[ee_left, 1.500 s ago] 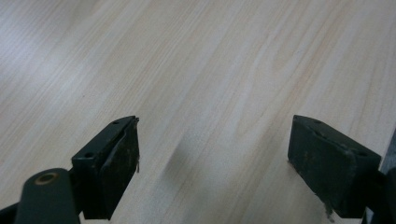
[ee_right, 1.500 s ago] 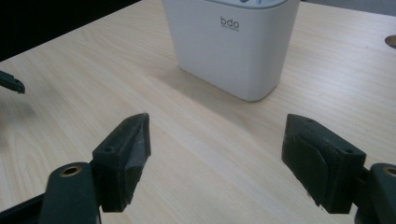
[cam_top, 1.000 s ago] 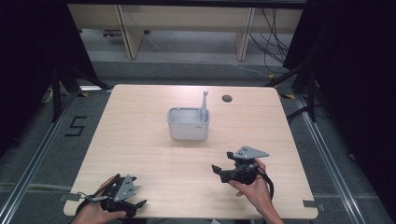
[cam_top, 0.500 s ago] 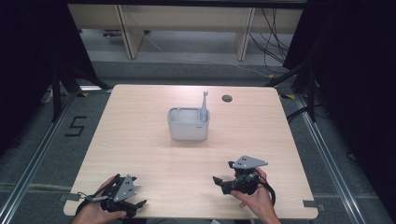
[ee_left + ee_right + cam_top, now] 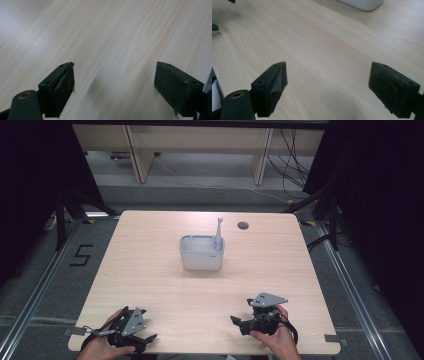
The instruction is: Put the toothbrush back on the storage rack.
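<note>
A pale grey tub (image 5: 201, 257) stands at the middle of the wooden table (image 5: 150, 270), with a grey long-handled brush (image 5: 219, 227) upright in its right end. My left gripper (image 5: 148, 326) rests low at the near left edge in a hand. Its jaws stand wide apart over bare wood (image 5: 115, 72), open. My right gripper (image 5: 241, 312) is held at the near right and points left. Its jaws have just been opening, and they stand wide with nothing between them (image 5: 328, 72). The tub's lower edge (image 5: 362, 3) shows far ahead of them.
A small dark round hole (image 5: 243, 225) sits in the tabletop behind the tub on the right. Beyond the table are wooden shelf legs and loose cables on the floor. A "5" mark (image 5: 81, 255) lies on the floor at the left.
My right gripper has come back toward the near edge of the table and sunk a little. The left gripper and the tub have stayed put.
</note>
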